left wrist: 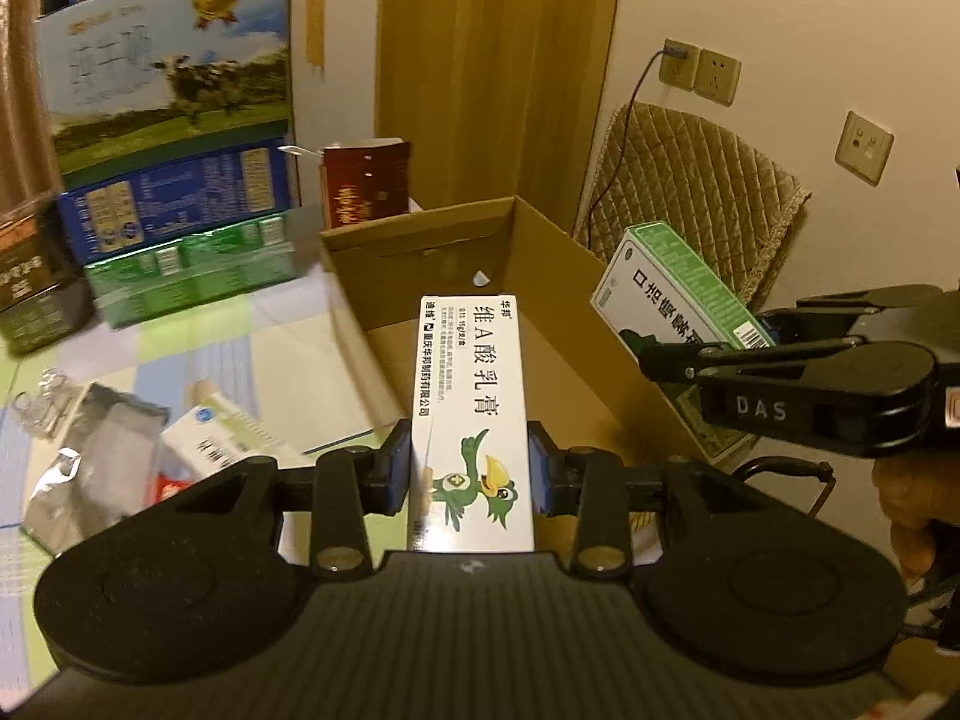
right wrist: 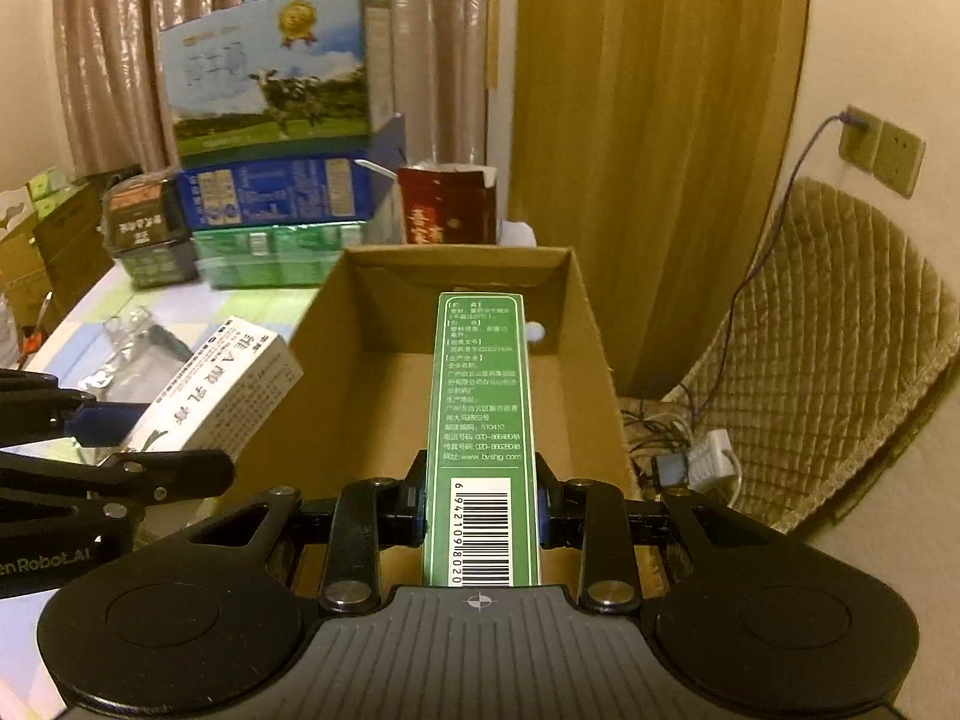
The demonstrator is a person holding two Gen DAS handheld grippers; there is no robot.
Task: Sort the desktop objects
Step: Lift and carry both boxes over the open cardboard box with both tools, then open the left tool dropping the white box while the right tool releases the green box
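My left gripper (left wrist: 470, 471) is shut on a white ointment box with a green bird (left wrist: 471, 414) and holds it over the near edge of an open cardboard box (left wrist: 420, 228). The white box also shows at the left of the right wrist view (right wrist: 222, 390). My right gripper (right wrist: 480, 507) is shut on a green medicine box (right wrist: 480, 420) and holds it over the same cardboard box (right wrist: 576, 312). In the left wrist view the right gripper (left wrist: 708, 348) holds the green box (left wrist: 672, 288) at the cardboard box's right wall.
Stacked milk cartons (left wrist: 168, 90) and a dark red box (left wrist: 366, 180) stand behind the cardboard box. Foil packets (left wrist: 90, 468) and a small white box (left wrist: 222, 438) lie on the table at left. A padded chair (right wrist: 840, 348) and cables are at right.
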